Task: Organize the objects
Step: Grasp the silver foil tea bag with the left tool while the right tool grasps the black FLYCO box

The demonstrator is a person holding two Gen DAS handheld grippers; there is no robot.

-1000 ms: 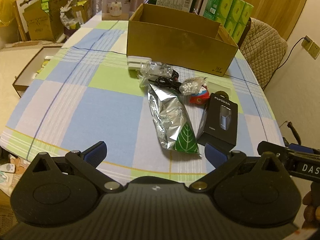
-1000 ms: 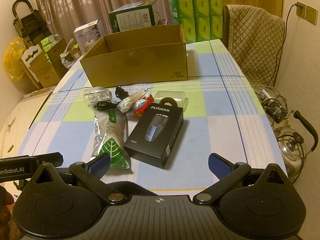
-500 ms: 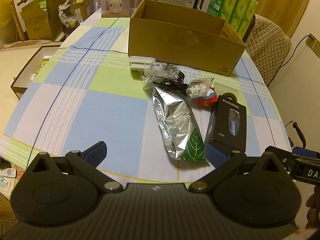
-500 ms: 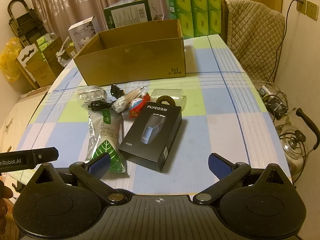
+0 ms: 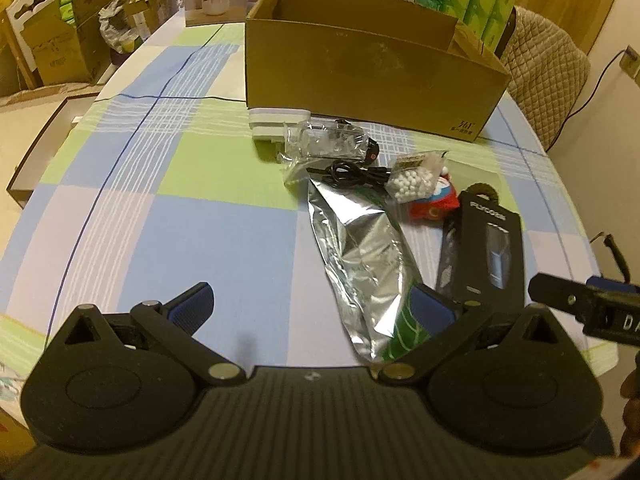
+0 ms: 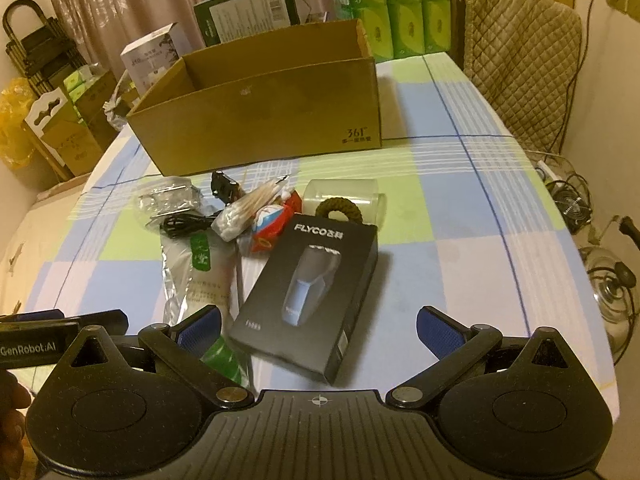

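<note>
Checked tablecloth (image 5: 192, 216): open cardboard box (image 5: 360, 76) at the far side; before it a white block (image 5: 272, 122), clear packet (image 5: 324, 142), black cable (image 5: 352, 172), cotton swabs (image 5: 412, 184), red toy (image 5: 434, 204), silver pouch (image 5: 360, 256), black box (image 5: 484, 256). Left gripper (image 5: 310, 306) spread wide.

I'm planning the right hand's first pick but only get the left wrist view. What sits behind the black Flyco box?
Observer: A dark braided ring lies at its far end, against a clear cylinder lying on its side.
Operator: Is the right gripper open?
Observer: Yes, the right gripper is open, with the black box just ahead of it.
Operator: That bag of white beads?
Observer: Cotton swabs; their sticks show here.
</note>
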